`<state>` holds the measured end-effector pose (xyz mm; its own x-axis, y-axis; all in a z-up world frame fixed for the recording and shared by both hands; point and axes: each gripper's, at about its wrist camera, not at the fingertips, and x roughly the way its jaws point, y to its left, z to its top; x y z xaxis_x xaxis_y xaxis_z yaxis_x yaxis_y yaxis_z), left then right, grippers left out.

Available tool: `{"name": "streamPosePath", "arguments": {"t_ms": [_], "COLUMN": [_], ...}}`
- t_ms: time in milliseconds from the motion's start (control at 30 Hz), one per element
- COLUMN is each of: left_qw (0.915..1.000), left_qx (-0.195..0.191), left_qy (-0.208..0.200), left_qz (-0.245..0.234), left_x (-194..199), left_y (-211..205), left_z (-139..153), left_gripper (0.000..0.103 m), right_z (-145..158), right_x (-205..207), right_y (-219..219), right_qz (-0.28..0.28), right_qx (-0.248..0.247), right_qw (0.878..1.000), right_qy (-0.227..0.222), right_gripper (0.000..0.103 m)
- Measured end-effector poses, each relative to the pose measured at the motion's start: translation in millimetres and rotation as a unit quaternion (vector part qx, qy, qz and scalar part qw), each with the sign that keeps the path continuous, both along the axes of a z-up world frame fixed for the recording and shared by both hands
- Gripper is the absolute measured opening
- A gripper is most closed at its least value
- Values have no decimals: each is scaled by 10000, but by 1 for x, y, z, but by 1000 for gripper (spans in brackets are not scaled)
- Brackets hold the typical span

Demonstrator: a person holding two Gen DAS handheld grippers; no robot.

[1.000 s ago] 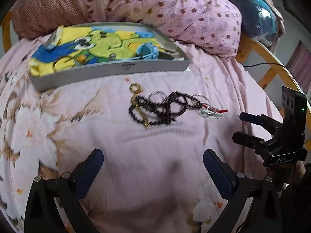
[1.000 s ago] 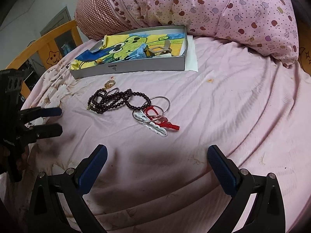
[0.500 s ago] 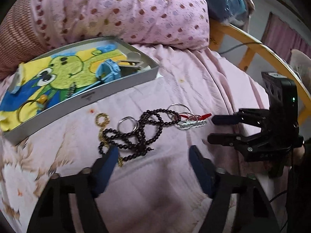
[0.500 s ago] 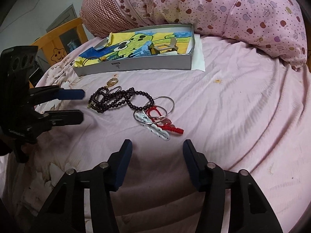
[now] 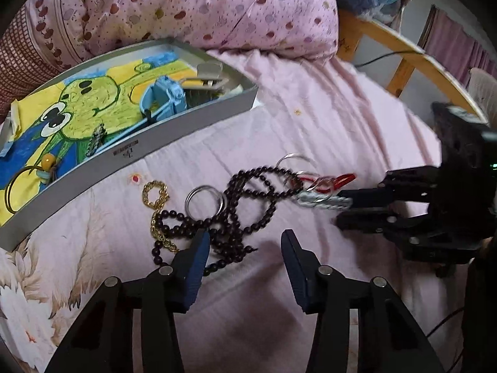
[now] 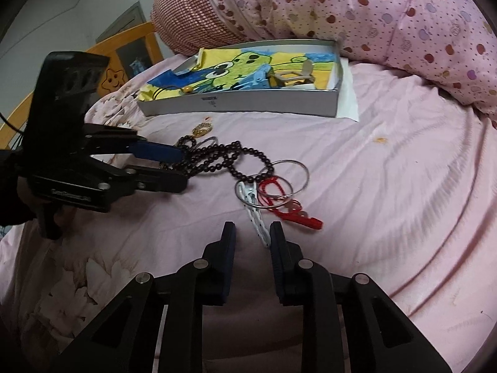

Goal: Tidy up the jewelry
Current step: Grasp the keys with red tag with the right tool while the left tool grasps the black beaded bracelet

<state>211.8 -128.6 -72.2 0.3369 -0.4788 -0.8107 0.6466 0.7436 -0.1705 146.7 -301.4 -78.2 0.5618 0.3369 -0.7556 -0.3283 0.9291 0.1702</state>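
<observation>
Two tools work over the pink bed sheet (image 6: 388, 161). We see the left tool (image 5: 242, 248) with its blue-padded fingers (image 5: 195, 255) moderately apart, the tips straddling the near end of the dark round-bead necklace (image 5: 248, 192) without closing on it. We see the right tool (image 6: 250, 236) with its fingers narrowly apart; the tip of the white beaded hair clip (image 6: 256, 217) lies between them, and we cannot tell whether they touch it.

The necklace lies tangled with a gold chain bracelet (image 5: 155, 199), a plain silver bangle (image 5: 205, 200), a larger thin silver ring (image 6: 287, 180) and a red cord bracelet (image 6: 289, 208). This pile lies just in front of the shallow grey cardboard box (image 6: 248, 104), which is lined with a yellow-and-blue cartoon frog picture (image 5: 90, 99) and holds a blue plastic clip (image 5: 163, 96).
</observation>
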Motion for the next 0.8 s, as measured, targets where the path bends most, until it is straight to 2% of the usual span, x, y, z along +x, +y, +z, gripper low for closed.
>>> {"name": "streamPosePath", "arguments": {"t_ms": [67, 300, 367, 433, 500, 633, 800], "left_qw": [9999, 9991, 9989, 9986, 9986, 9984, 9966], "left_qx": [114, 304, 369, 421, 421, 364, 106], "left_qy": [61, 0, -32, -49, -51, 118, 626], "left_qz": [69, 280, 291, 305, 308, 410, 515], "left_x": [2, 6, 4, 2, -3, -13, -35], "left_y": [-1, -1, -2, -3, -2, 4, 16], "left_z": [-5, -7, -7, -6, -3, 3, 13], "left_gripper": [36, 22, 13, 13, 12, 12, 12], "right_z": [-1, -3, -3, -2, -1, 2, 3], "right_x": [2, 6, 6, 6, 5, 2, -8], "right_y": [1, 5, 8, 9, 10, 10, 5], "right_qz": [-9, -63, -69, -80, -58, 7, -18], "right_qx": [-32, -147, -244, -295, -291, -139, 356], "right_qw": [10000, 9999, 9997, 9995, 9995, 9999, 9980], "right_qy": [12, -19, -34, -63, -64, 86, 528], "right_gripper": [20, 20, 20, 18, 5, 4, 4]}}
